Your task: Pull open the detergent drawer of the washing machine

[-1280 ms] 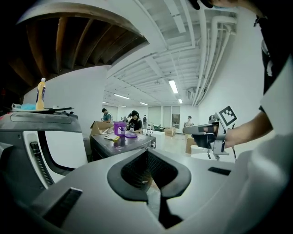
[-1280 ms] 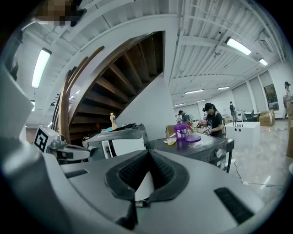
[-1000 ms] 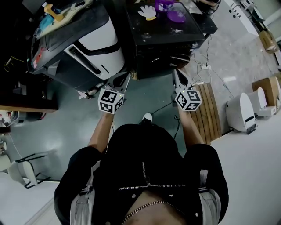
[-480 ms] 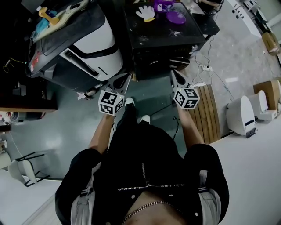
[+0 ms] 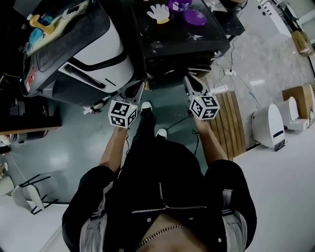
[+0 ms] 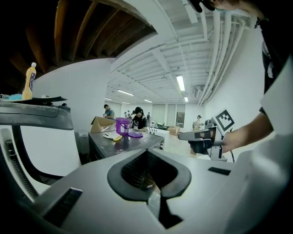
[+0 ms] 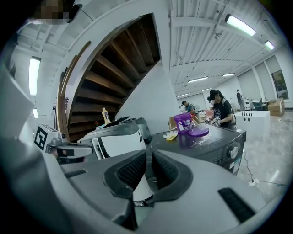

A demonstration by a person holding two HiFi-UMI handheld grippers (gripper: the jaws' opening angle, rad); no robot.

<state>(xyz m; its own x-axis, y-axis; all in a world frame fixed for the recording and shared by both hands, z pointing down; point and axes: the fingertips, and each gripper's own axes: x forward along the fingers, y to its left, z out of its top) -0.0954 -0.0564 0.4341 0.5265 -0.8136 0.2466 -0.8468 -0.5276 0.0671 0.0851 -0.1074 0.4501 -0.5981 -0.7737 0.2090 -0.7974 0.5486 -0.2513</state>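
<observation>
A black washing machine stands at the top centre of the head view, its front panel with a round knob facing me. I cannot make out its detergent drawer. My left gripper hangs in front of the machine's left corner, its pads together with nothing between them. My right gripper is just short of the machine's front. Its jaws are opening, with a narrow gap and nothing in it. Neither gripper touches the machine.
A white and grey machine leans at the left with a yellow bottle on top. On the black machine lie a glove, a purple tub and a lid. Cables and a wooden pallet are at the right.
Both grippers have moved forward and a little down toward the black machine. The person has stepped forward, one shoe now showing between the arms.
</observation>
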